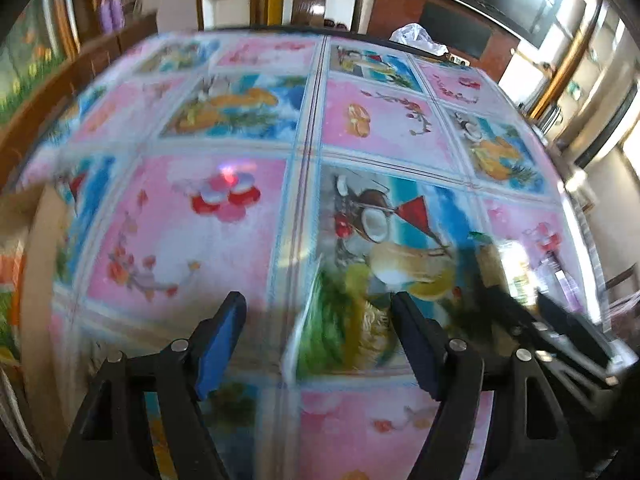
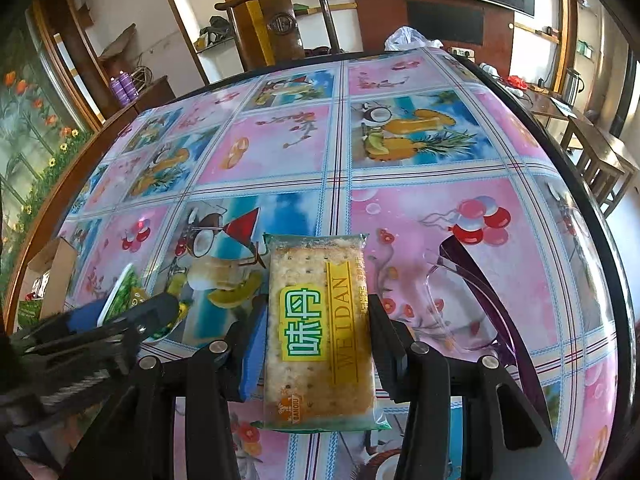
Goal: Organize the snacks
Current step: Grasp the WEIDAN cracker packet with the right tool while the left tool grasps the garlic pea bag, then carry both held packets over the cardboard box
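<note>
My right gripper [image 2: 316, 344] is shut on a cracker packet [image 2: 320, 332] with a green and yellow label, held just above the tablecloth. In the left wrist view the same gripper [image 1: 540, 320] and the cracker packet [image 1: 508, 268] show blurred at the right. My left gripper [image 1: 318, 344] is open, its blue pads wide apart. A green snack packet [image 1: 332, 320] with a white edge sits between them, close to the right pad and clear of the left one. The right wrist view shows the left gripper [image 2: 124, 312] around this green packet [image 2: 122, 290] at the lower left.
A round table carries a pink and blue patterned tablecloth [image 2: 280, 148]. A cardboard box [image 2: 56, 276] stands at the left edge. A clear plastic tray [image 2: 472, 280] with purple trim lies to the right of the crackers. A white plastic bag [image 2: 408, 38] and a wooden chair [image 2: 280, 0] are at the far side.
</note>
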Motion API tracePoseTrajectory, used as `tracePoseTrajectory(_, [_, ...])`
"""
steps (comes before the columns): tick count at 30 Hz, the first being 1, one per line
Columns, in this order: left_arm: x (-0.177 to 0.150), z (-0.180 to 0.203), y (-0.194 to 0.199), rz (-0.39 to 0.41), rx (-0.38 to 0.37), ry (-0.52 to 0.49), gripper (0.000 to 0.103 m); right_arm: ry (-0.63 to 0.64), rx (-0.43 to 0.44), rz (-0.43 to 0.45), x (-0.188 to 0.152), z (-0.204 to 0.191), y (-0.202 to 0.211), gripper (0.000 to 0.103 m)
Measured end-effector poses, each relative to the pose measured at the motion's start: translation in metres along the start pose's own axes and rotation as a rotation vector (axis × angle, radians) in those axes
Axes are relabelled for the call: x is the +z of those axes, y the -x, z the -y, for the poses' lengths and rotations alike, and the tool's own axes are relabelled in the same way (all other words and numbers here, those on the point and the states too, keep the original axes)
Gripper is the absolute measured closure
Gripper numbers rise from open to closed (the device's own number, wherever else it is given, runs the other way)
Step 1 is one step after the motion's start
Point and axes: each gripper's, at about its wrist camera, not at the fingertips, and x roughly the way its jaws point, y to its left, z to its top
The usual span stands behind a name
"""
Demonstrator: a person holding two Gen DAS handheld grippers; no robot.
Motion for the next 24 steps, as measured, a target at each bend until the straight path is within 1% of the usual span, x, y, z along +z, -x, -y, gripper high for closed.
tracePoseTrajectory(2, [-0.002, -0.002, 0.000, 0.027, 0.005, -0.019, 0.038, 0.009, 0.000, -0.003, -0.001, -0.002, 0.000, 0.053])
tracePoseTrajectory(3, [-0.002, -0.004, 0.001, 0.039, 0.002, -0.024, 0.043, 0.013, 0.003, -0.003, -0.001, -0.003, 0.000, 0.053])
tracePoseTrajectory(4, [-0.003, -0.006, 0.002, 0.051, -0.002, -0.035, 0.052, 0.019, 0.005, -0.004, -0.001, -0.004, 0.000, 0.053])
tracePoseTrajectory(5, [-0.004, -0.007, 0.003, 0.059, -0.005, -0.046, 0.059, 0.025, 0.003, -0.005, -0.002, -0.006, 0.000, 0.053])
tracePoseTrajectory(6, [-0.006, -0.008, 0.004, 0.068, -0.007, -0.063, 0.067, 0.032, 0.004, -0.006, -0.003, -0.008, 0.000, 0.053])
tracePoseTrajectory(10, [-0.012, -0.012, 0.008, 0.086, -0.020, -0.093, 0.068, 0.051, 0.001, -0.003, -0.004, -0.014, -0.001, 0.053])
tracePoseTrajectory(14, [-0.021, -0.019, 0.014, 0.097, -0.028, -0.101, 0.069, 0.064, 0.033, -0.007, -0.006, -0.021, -0.001, 0.053])
tracePoseTrajectory(19, [-0.036, -0.028, 0.027, 0.093, -0.062, -0.103, 0.069, 0.088, 0.060, 0.002, -0.009, -0.034, 0.003, 0.053])
tracePoseTrajectory(24, [-0.054, -0.035, 0.040, 0.129, -0.090, -0.119, 0.069, 0.097, 0.102, 0.031, -0.012, -0.046, 0.013, 0.053])
